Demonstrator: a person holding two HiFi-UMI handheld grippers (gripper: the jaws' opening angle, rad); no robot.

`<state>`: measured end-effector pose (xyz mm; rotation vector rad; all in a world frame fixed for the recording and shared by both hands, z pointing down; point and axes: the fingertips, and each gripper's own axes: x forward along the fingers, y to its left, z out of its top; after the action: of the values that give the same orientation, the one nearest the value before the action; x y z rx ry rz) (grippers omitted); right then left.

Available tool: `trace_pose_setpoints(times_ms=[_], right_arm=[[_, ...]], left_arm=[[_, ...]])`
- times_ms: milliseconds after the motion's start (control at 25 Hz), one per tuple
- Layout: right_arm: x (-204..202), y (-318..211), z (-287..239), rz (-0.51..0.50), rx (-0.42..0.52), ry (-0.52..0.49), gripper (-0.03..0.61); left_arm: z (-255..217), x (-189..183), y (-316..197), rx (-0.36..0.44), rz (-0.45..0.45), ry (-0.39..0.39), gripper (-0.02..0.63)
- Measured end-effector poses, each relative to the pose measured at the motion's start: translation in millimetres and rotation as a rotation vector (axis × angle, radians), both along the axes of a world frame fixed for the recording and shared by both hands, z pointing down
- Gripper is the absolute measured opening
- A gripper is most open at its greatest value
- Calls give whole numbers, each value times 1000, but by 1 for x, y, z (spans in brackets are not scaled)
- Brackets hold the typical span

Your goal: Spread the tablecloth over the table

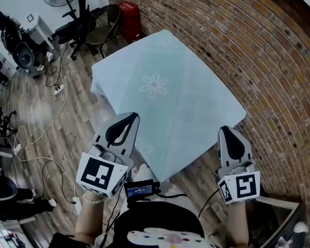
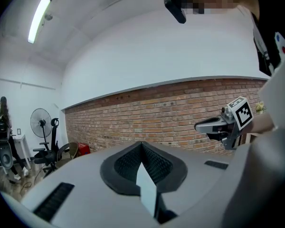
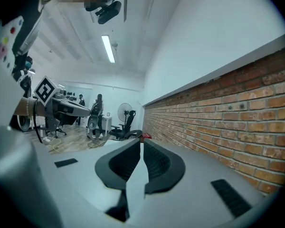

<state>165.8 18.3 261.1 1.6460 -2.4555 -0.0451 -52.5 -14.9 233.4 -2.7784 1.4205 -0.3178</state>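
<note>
Beside a rough brick wall, jaws of left gripper and right gripper pinch pale floral tablecloth.

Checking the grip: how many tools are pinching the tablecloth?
2, both shut on the tablecloth: left tool at its near left edge, right tool at its near right edge.

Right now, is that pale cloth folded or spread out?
Spread out: the tablecloth lies open as one broad sheet, flower pattern showing, near edge pinched by left gripper and right gripper.
</note>
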Motion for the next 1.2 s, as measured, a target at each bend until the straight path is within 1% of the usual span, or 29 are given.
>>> trace_pose_setpoints(times_ms=[160, 240, 320, 400, 520, 800, 920, 1040, 1200], right_arm=[[-29, 17, -8, -47, 46, 52, 44], [-42, 21, -9, -69, 50, 44, 44], [-49, 24, -7, -72, 40, 41, 44], [-57, 27, -8, -68, 35, 33, 44], [-67, 33, -10, -56, 32, 27, 44], [-67, 32, -5, 1, 14, 47, 44], [-65, 30, -7, 30, 18, 32, 44], [-62, 31, -3, 38, 13, 61, 44], [-63, 32, 2, 53, 7, 70, 44]], left_arm=[[0, -4, 25, -22, 29, 14, 15], [4, -5, 30, -39, 63, 11, 15], [6, -1, 33, -68, 96, 35, 15], [6, 1, 35, -82, 114, 55, 15], [11, -2, 39, -104, 133, 61, 15], [18, -1, 35, -101, 195, 52, 15], [20, -3, 32, -107, 203, 53, 15], [23, -2, 29, -95, 208, 47, 15], [29, -2, 27, -96, 211, 47, 15]])
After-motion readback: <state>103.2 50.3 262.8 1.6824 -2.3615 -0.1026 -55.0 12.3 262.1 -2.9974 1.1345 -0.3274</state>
